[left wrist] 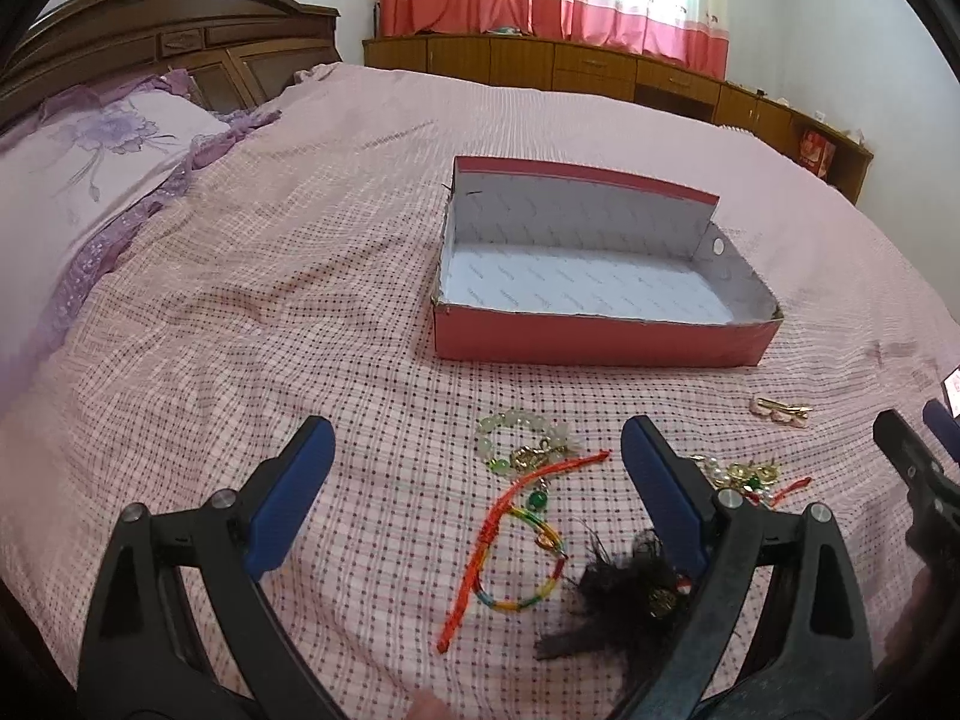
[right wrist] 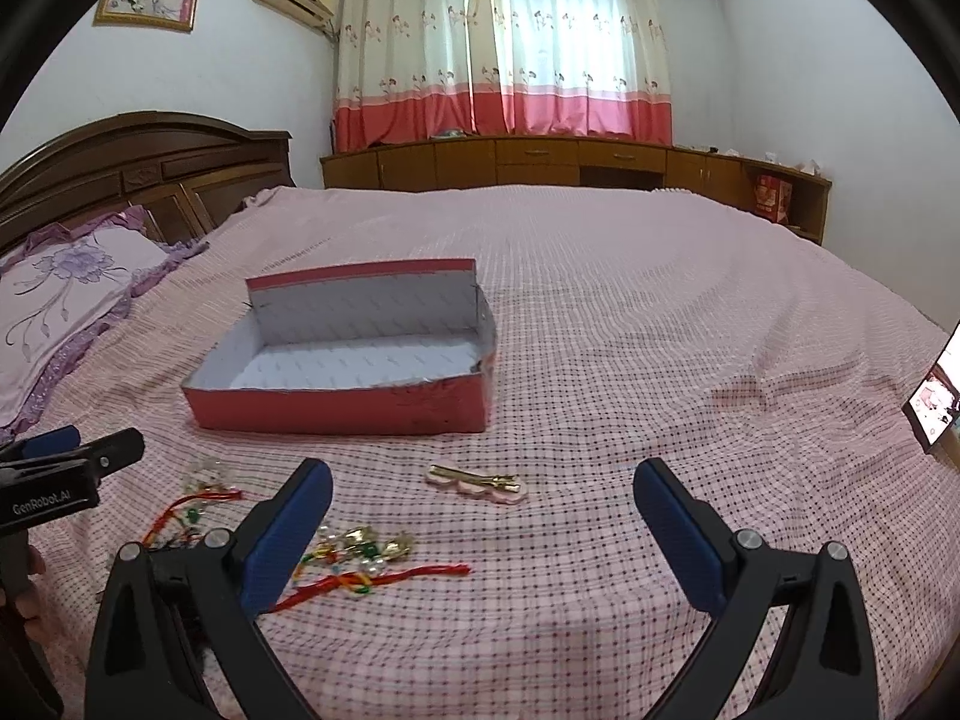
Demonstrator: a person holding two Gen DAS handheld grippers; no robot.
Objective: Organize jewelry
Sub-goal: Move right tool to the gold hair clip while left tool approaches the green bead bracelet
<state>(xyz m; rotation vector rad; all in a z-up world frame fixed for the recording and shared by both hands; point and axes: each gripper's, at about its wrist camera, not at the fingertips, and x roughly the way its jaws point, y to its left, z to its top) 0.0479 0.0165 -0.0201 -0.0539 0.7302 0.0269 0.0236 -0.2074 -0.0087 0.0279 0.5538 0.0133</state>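
Note:
An open red box (left wrist: 600,345) with a white inside lies on the pink checked bed; it also shows in the right wrist view (right wrist: 336,411). In front of it lie a green bead bracelet (left wrist: 519,438), a red and rainbow cord bracelet (left wrist: 510,546), a black feathered piece (left wrist: 618,600), a pearl and gold charm bracelet (left wrist: 744,474) (right wrist: 360,552) and a pink and gold hair clip (left wrist: 780,411) (right wrist: 477,483). My left gripper (left wrist: 477,480) is open above the cord bracelet. My right gripper (right wrist: 483,516) is open, just before the hair clip.
A purple flowered pillow (left wrist: 90,162) and wooden headboard (left wrist: 150,36) are at the left. Low wooden cabinets (right wrist: 570,162) run under the curtained window. A phone screen (right wrist: 936,402) sits at the bed's right edge.

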